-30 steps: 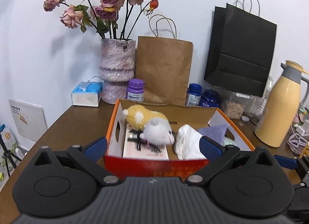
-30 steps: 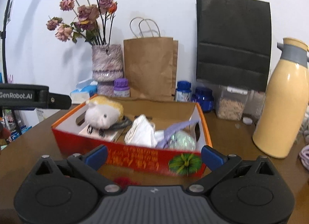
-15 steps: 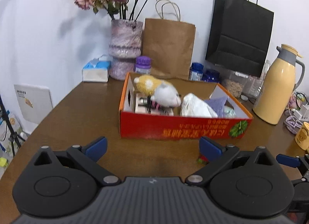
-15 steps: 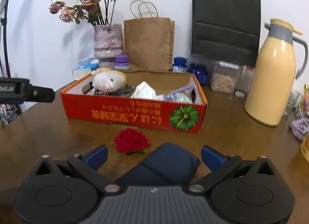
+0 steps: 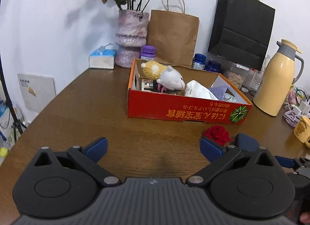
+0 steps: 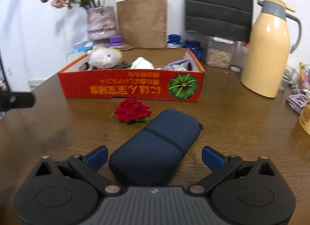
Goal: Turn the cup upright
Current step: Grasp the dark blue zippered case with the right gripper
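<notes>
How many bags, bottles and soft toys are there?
Paper bags: 2, brown bag and black bag
Pill bottles: 3, purple bottle and blue bottles
Soft toys: 2, yellow toy and white toy
Total: 7
</notes>
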`<state>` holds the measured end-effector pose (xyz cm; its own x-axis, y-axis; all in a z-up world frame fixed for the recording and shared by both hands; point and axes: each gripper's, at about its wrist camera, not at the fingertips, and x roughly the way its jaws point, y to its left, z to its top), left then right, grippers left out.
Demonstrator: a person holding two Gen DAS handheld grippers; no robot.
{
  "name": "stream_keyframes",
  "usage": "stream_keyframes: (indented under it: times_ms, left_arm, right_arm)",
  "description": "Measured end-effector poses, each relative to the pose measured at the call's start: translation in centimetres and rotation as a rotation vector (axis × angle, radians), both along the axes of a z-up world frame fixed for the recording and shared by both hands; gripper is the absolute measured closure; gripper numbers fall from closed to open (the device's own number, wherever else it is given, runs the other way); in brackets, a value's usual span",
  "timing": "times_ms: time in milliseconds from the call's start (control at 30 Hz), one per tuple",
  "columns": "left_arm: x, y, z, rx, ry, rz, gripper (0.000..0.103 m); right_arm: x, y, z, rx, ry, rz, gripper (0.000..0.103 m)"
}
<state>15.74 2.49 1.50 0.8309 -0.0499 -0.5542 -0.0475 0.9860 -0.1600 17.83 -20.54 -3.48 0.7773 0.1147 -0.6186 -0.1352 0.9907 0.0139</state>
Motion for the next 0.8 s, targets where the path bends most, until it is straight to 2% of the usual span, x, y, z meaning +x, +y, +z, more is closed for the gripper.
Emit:
stream_keyframes:
  times_ms: [100,267,467,600,800]
  left_arm:
    - [0.0,-0.2,-0.2,0.009,0.017,0.002,0.0]
    - [-0.3,-0.7,-0.4,0.011,0.016,-0.001,0.0]
    - [-0.4,-1.2,-0.5,0.013,0.022,-0.004,0.0]
    - [-0.7,-1.5,-0.4,0.019,0.013,-0.006,0.0]
    - [-0.9,-2.1,-0.2,0.027,0.019,0.0,0.0]
  right_arm:
    - [1.6,0.0,-0.5,0.029,0.044,-0.049,0.0]
    - [3.9,0.4,-1.5,0.019,0.082,-0.112,0.0]
    - [3.6,-0.9,-2.0,0.053,0.126,-0.085,0.0]
    - [3.0,-2.3,-2.3,-0.013,0.141,-0.059,0.0]
    - [3.5,-4.0,-2.3,0.004,0.143,-0.051,0.0]
